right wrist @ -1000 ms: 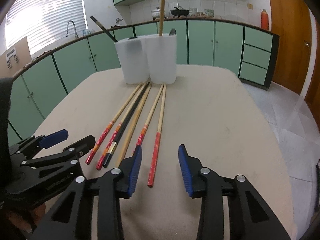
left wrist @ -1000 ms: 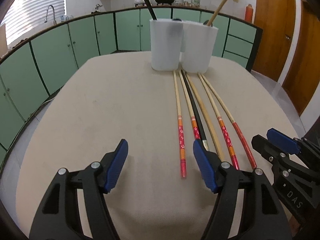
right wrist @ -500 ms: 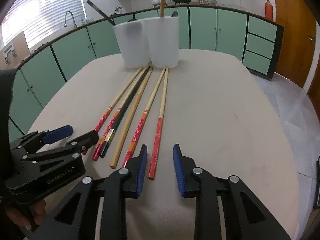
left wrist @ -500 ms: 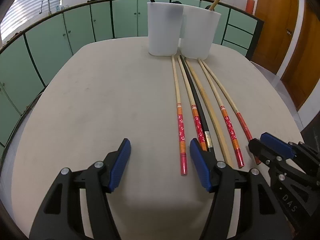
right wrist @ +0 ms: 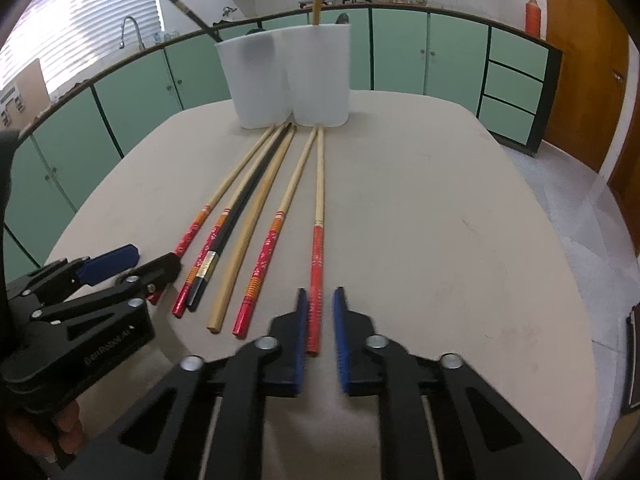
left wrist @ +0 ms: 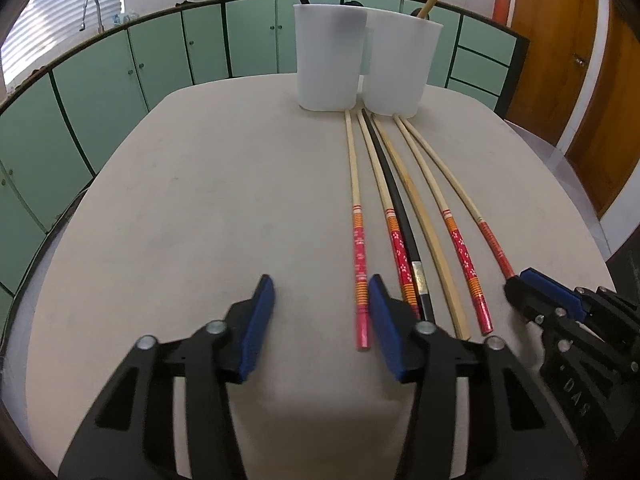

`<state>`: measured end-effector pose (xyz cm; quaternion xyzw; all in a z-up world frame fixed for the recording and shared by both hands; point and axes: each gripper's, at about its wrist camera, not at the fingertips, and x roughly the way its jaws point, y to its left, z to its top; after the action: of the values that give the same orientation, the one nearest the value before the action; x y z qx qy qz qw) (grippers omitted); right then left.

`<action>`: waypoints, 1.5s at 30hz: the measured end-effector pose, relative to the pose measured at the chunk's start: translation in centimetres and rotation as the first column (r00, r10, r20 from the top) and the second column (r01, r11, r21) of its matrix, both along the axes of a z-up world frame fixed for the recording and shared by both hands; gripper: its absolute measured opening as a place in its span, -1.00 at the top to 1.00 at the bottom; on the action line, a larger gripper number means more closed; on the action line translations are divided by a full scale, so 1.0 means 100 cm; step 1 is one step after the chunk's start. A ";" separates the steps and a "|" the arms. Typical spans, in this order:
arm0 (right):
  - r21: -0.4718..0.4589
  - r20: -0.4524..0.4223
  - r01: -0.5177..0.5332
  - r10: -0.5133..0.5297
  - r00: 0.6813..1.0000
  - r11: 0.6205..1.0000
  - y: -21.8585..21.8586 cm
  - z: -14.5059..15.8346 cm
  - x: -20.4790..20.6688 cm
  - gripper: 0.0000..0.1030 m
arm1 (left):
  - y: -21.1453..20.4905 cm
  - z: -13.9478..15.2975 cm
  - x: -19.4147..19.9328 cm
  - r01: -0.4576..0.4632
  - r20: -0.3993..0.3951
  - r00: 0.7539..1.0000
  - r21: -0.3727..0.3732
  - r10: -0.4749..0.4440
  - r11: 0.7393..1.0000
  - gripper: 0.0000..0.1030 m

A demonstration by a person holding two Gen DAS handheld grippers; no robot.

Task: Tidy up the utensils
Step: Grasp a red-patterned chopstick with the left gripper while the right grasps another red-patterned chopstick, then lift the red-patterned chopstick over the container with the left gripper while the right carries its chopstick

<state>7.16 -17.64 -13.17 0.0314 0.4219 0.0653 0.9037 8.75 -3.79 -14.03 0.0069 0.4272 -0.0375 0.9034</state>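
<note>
As left tool (left wrist: pixel 320 292) closes around chopstick (left wrist: pixel 360 256), right tool (right wrist: pixel 319 300) clamps red-ended chopstick (right wrist: pixel 317 256) on table (right wrist: pixel 440 220).

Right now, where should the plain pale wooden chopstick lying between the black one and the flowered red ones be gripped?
Grip the plain pale wooden chopstick at its thicker near end, coming from above with the pads either side. It lies flat on the table, neighbours are close, and its far tip sits by the white plastic cups.

two cups (left wrist: pixel 362 64) side by side at desk (left wrist: pixel 200 216) far edge | six chopsticks (left wrist: pixel 404 216) fanned from cup bases toward near edge | one stick in each cup
</note>
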 end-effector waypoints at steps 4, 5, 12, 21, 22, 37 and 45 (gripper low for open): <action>0.034 0.000 0.013 -0.013 1.000 0.999 -0.007 0.000 0.000 0.88 | 0.002 0.000 -0.001 -0.017 0.006 1.000 -0.006 0.017 1.000 0.61; 0.037 0.002 0.017 -0.017 1.000 0.999 -0.008 0.000 -0.001 0.88 | 0.003 0.000 -0.001 -0.018 0.008 1.000 -0.007 0.018 1.000 0.68; 0.066 0.057 0.041 -0.044 0.997 0.997 -0.017 0.009 -0.008 0.88 | 0.006 0.007 -0.007 -0.024 0.049 0.998 -0.011 0.025 1.000 0.85; 0.048 0.148 0.045 -0.052 0.988 0.998 -0.026 0.035 -0.014 0.88 | 0.009 0.030 -0.018 -0.034 0.134 0.990 0.023 0.030 0.999 0.90; 0.050 0.156 0.047 -0.054 0.986 0.998 -0.027 0.038 -0.015 0.89 | 0.010 0.034 -0.019 -0.031 0.143 0.989 0.021 0.028 0.999 0.90; 0.069 0.284 0.049 -0.067 0.957 0.996 -0.038 0.092 -0.021 0.89 | 0.023 0.100 -0.031 -0.006 0.249 0.968 0.011 0.003 1.000 0.90; 0.073 0.326 0.038 -0.060 0.944 0.997 -0.039 0.113 -0.021 0.89 | 0.031 0.129 -0.032 -0.001 0.315 0.949 -0.042 0.014 0.999 0.90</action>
<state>5.10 -21.53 -1.91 0.0603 0.2626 0.0608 0.9611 5.52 -0.72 -1.15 -0.0075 0.2764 -0.0411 0.9601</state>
